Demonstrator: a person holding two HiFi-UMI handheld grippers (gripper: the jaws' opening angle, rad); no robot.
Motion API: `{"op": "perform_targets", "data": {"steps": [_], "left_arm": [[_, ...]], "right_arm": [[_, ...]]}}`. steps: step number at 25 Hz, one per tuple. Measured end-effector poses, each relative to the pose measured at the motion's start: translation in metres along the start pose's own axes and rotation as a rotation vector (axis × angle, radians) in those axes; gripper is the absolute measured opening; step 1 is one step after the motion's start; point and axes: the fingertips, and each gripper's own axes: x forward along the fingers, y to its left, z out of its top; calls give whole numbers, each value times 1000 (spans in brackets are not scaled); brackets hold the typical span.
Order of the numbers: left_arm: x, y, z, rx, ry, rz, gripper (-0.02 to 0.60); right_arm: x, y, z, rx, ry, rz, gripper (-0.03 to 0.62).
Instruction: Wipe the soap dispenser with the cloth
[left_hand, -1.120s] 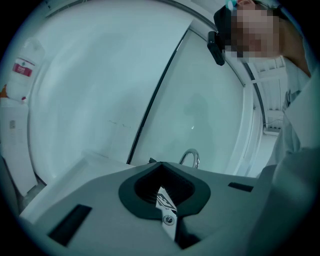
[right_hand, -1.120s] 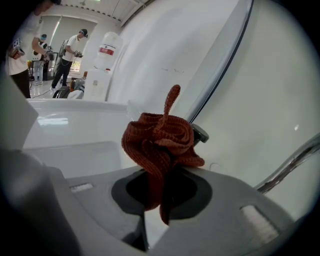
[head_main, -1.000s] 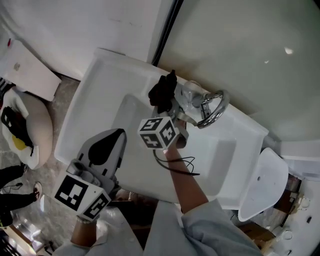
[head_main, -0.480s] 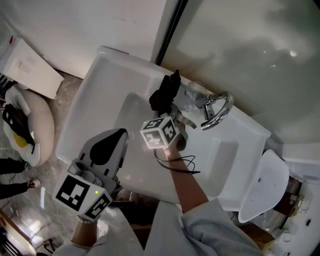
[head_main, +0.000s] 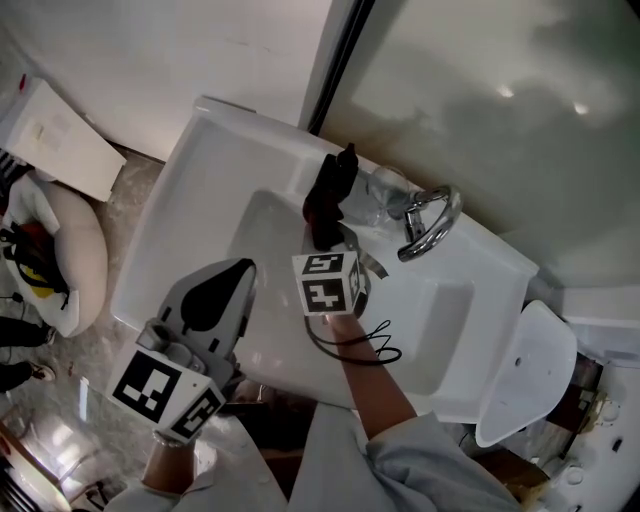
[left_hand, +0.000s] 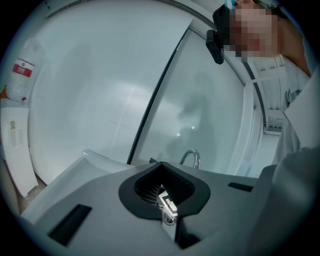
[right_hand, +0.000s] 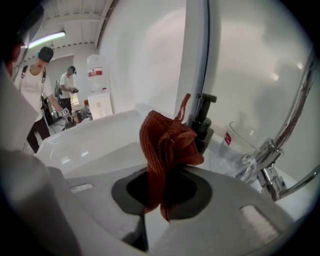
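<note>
The black pump soap dispenser (right_hand: 202, 121) stands on the sink's back ledge; in the head view only its pump top (head_main: 347, 157) shows above the cloth. My right gripper (right_hand: 165, 172) is shut on a bunched rust-red cloth (right_hand: 167, 145), which looks dark in the head view (head_main: 323, 203) and lies against the dispenser's near side. That gripper (head_main: 336, 238) hangs over the basin's back edge. My left gripper (head_main: 238, 268) sits lower left over the sink's front rim, jaws together and holding nothing (left_hand: 161, 167).
A clear glass (right_hand: 239, 146) and a chrome faucet (head_main: 430, 224) stand just right of the dispenser. The white sink (head_main: 200, 170) meets a white wall and a glass panel. A black cable (head_main: 362, 342) loops over the basin. A white seat (head_main: 525, 370) lies right.
My right gripper has turned and drawn slightly down and right; the cloth has narrowed against the dispenser. The left gripper has stayed still.
</note>
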Motion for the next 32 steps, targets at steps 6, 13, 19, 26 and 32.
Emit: {"op": "perform_targets", "data": {"steps": [6, 13, 19, 26, 32], "left_arm": [[-2, -4, 2, 5, -5, 2, 5], [-5, -5, 0, 7, -1, 8, 5], [-7, -3, -1, 4, 0, 20, 5], [-9, 1, -2, 0, 4, 36, 5], [-10, 3, 0, -1, -3, 46, 5]], "right_arm": [[-19, -7, 39, 127, -128, 20, 55], [-23, -27, 83, 281, -226, 15, 55], [-10, -37, 97, 411, -229, 44, 55], [15, -27, 90, 487, -162, 102, 55], [39, -16, 64, 489, -70, 121, 55]]}}
